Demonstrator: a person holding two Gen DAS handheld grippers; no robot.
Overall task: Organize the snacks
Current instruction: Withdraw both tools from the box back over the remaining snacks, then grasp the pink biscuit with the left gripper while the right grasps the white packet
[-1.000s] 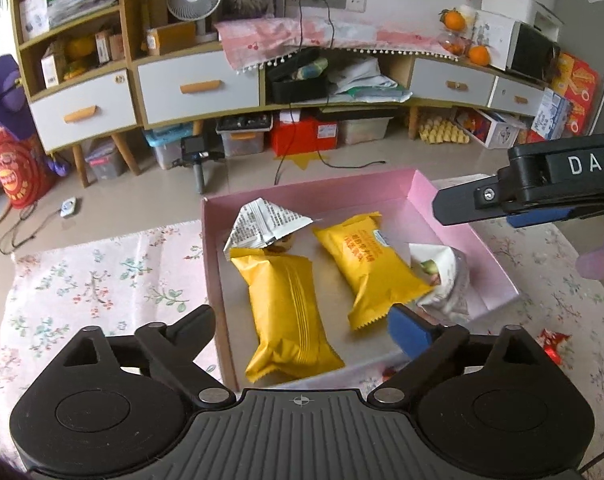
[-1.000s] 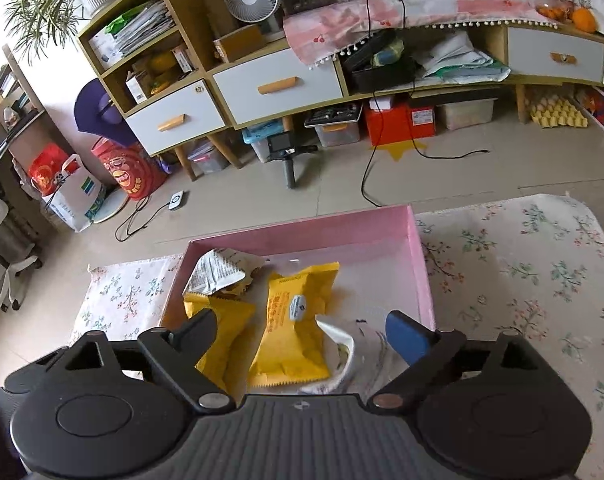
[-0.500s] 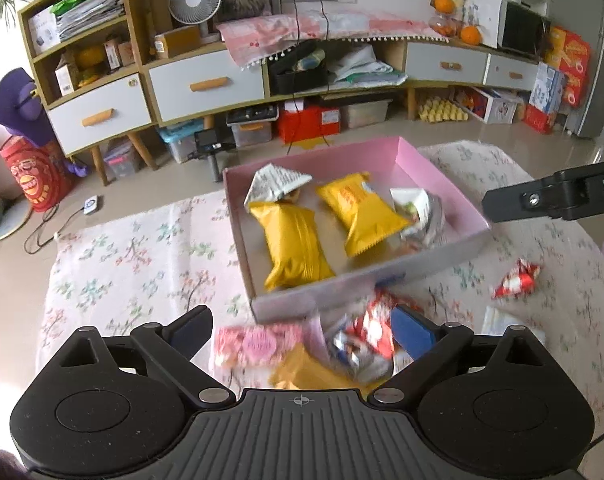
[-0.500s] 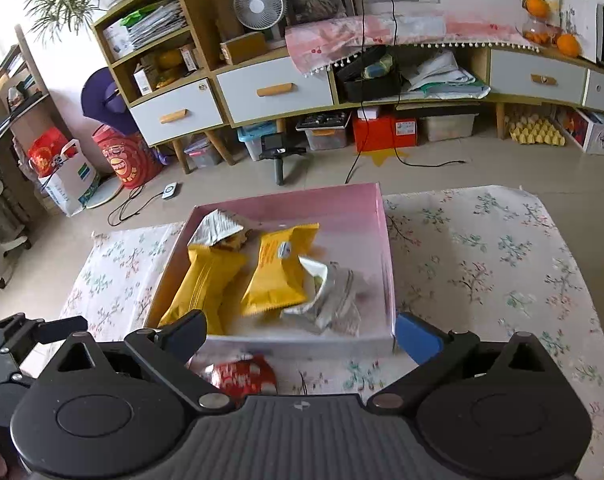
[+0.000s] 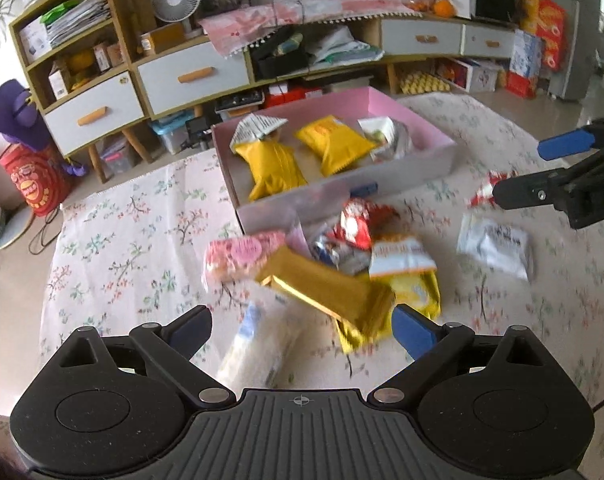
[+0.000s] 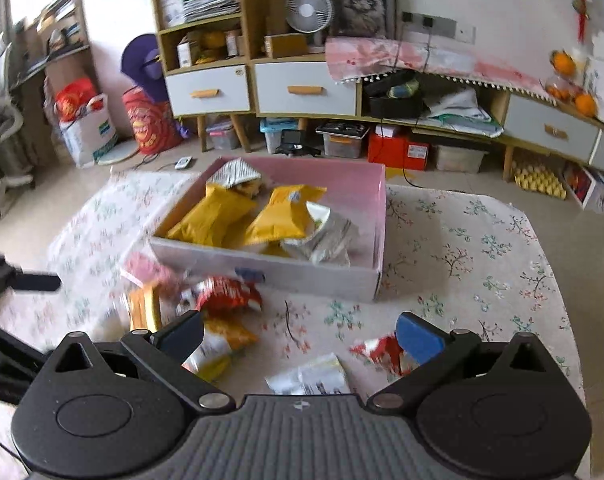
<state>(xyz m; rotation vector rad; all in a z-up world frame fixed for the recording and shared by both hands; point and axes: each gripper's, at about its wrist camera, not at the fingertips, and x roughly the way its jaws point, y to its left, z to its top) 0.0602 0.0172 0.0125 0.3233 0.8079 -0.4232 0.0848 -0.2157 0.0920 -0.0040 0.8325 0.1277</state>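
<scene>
Both grippers back away from pink box [image 5: 341,196] | left gripper [image 5: 302,326], right gripper [image 6: 300,330] wide open, empty | risk: snack pile [image 5: 341,264] ahead overlaps, grabbing 2 packets

A white desk fan [image 6: 308,11] stands on the far cabinet, a cat picture [image 6: 361,6] just right of it, oranges [image 6: 573,84] far right.

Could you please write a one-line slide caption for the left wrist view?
Open left gripper above loose snack packets beside the pink box.
</scene>
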